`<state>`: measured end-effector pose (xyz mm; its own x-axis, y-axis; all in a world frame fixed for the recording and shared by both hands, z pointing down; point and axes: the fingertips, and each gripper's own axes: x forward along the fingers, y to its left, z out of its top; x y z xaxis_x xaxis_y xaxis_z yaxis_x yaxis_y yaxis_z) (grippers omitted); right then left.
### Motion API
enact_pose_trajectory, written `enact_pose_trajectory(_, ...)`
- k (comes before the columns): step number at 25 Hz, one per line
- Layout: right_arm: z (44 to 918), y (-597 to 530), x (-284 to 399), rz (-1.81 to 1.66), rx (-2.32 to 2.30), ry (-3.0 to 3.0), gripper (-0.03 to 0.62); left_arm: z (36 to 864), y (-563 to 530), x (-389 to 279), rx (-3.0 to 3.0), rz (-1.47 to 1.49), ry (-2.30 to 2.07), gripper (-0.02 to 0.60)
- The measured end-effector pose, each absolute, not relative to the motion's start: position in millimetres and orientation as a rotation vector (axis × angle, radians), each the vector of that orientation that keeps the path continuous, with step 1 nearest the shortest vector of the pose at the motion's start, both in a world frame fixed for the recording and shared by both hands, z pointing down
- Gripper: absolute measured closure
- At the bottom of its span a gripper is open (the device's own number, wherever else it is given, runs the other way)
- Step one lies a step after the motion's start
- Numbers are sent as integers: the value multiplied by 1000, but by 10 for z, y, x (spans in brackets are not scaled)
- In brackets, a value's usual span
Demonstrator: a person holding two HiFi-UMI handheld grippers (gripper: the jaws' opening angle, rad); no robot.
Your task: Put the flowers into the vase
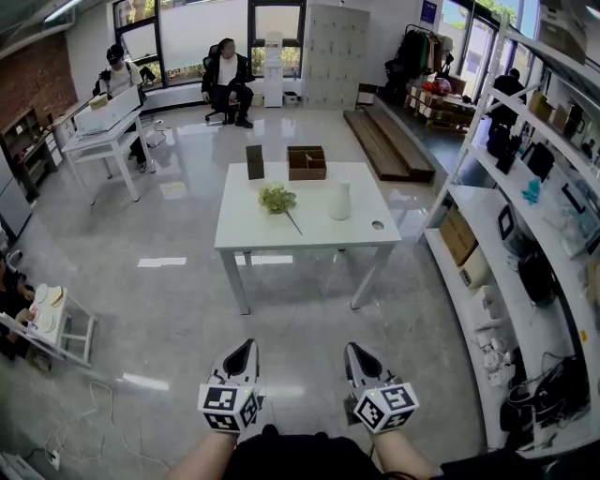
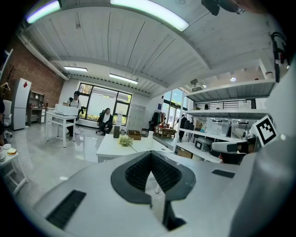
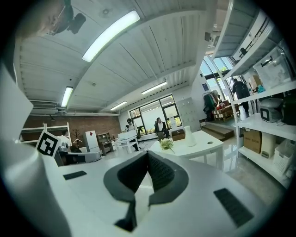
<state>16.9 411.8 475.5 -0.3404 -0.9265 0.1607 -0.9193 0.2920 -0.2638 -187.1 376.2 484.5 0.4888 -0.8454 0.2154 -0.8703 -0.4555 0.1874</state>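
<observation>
Flowers point(image 1: 278, 200): lying near the middle of the white table point(image 1: 309, 234), just left of the vase point(image 1: 339, 201). Standing well apart, only approaching; holding left gripper point(image 1: 247, 347) and right gripper point(image 1: 355, 349) low, both pairs of jaws pressed together on nothing. Next, probably walking up, opening, pinching the stem. Showing the tabletop layout from the head view only; giving edge-on glimpses from both gripper views.

Floor point(image 1: 187, 309): glossy grey.
Windows point(image 1: 202, 28): along upper edge.
Brick wall point(image 1: 37, 84): upper left.
Shelving point(image 1: 466, 200): white, right side.
Worktop point(image 1: 319, 232): white, center frame.
</observation>
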Motion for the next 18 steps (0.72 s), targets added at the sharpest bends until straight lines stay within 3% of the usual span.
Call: enact_pose_trajectory(18, 4983, 3429, -597, -485, -1832, 2583, 591, 5157, 3187, -2584, 2424, 141, -1428, 575)
